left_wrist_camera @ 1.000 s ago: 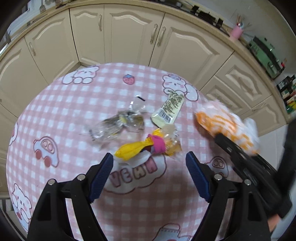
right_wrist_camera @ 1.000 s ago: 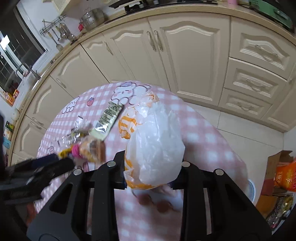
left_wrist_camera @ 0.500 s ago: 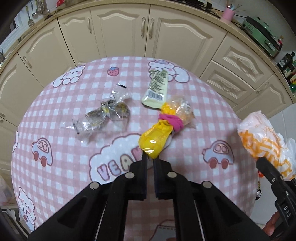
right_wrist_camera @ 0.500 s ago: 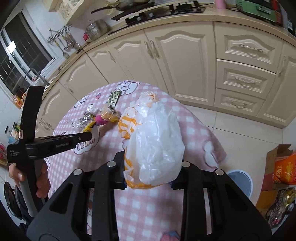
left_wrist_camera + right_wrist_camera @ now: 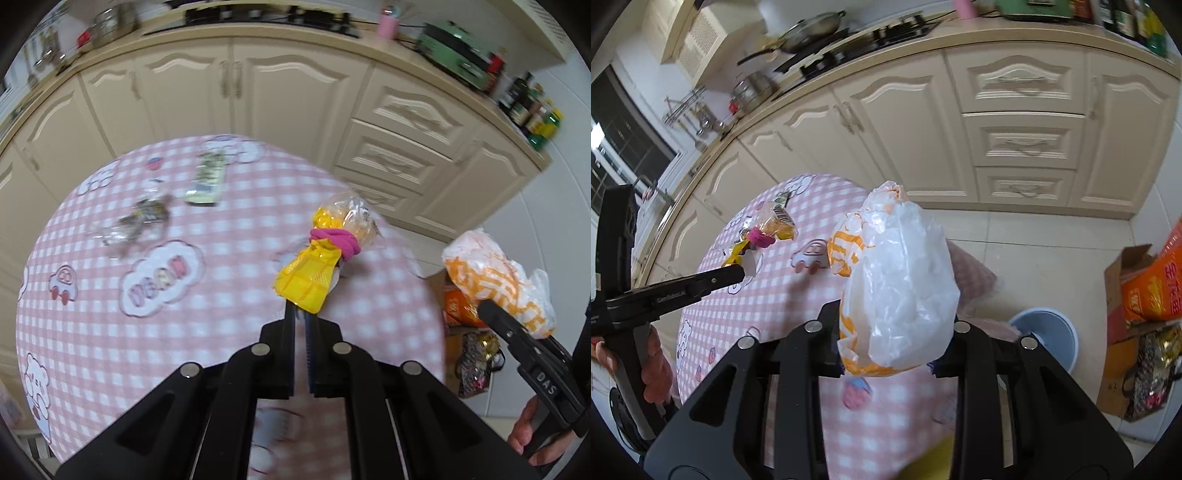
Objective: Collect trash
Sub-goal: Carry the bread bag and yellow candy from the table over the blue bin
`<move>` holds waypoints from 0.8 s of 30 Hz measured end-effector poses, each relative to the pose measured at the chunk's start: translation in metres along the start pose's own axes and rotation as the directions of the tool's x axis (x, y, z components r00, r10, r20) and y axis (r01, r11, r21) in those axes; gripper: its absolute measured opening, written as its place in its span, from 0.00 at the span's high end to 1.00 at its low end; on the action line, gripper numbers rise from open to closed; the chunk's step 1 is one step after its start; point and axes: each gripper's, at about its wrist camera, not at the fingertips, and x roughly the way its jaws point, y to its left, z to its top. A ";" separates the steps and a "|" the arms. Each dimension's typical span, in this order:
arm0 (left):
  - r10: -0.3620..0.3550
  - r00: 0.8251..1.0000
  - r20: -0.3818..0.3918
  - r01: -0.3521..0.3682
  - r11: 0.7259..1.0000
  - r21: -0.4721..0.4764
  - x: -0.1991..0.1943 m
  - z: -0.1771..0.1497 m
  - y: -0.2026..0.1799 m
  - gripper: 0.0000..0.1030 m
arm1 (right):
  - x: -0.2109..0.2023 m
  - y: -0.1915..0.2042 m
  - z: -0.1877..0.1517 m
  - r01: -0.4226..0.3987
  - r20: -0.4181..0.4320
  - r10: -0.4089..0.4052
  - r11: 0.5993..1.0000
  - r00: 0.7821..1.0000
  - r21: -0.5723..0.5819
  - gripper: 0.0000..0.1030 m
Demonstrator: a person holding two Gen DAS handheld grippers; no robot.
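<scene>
Lifted off the table since 0.5 s ago, the yellow wrapper (image 5: 303, 284) hangs pinched in the nearly closed left gripper (image 5: 301, 317), above the pink checked tablecloth (image 5: 110, 325). Only the right wrist view shows the blue bin (image 5: 1047, 332) on the floor, beyond the right gripper (image 5: 890, 343), clamped on the white-and-orange bag (image 5: 897, 291). 2 wrappers (image 5: 144, 221) remain on the cloth.
</scene>
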 end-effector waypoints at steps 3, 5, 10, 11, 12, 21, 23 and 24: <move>-0.018 1.000 0.003 0.017 0.998 0.057 -0.005 -0.009 -0.035 0.95 | -0.019 -0.019 -0.008 0.013 0.019 -0.014 0.999 1.000 0.033 0.71; -0.036 0.999 0.005 0.036 0.994 0.105 -0.007 -0.017 -0.061 0.95 | -0.031 -0.034 -0.013 0.023 0.027 -0.025 0.998 0.999 0.058 0.71; -0.069 0.998 -0.006 0.069 0.978 0.197 -0.008 -0.032 -0.120 0.95 | -0.057 -0.073 -0.027 0.056 0.041 -0.062 0.991 0.997 0.125 0.71; -0.076 0.997 -0.012 0.077 0.974 0.214 -0.007 -0.034 -0.132 0.95 | -0.062 -0.082 -0.031 0.065 0.044 -0.072 0.988 0.996 0.143 0.71; -0.081 0.997 -0.016 0.082 0.970 0.227 -0.005 -0.036 -0.139 0.95 | -0.067 -0.090 -0.033 0.072 0.047 -0.080 0.985 0.996 0.156 0.71; -0.110 0.990 -0.084 0.132 0.930 0.343 0.020 -0.055 -0.222 0.95 | -0.095 -0.156 -0.063 0.119 0.048 -0.137 0.953 0.989 0.279 0.71; -0.108 0.989 -0.105 0.139 0.923 0.358 0.030 -0.058 -0.236 0.95 | -0.096 -0.169 -0.069 0.130 0.040 -0.149 0.944 0.988 0.303 0.71; -0.103 0.988 -0.112 0.137 0.923 0.360 0.035 -0.059 -0.241 0.92 | -0.096 -0.175 -0.072 0.134 0.037 -0.153 0.941 0.988 0.312 0.71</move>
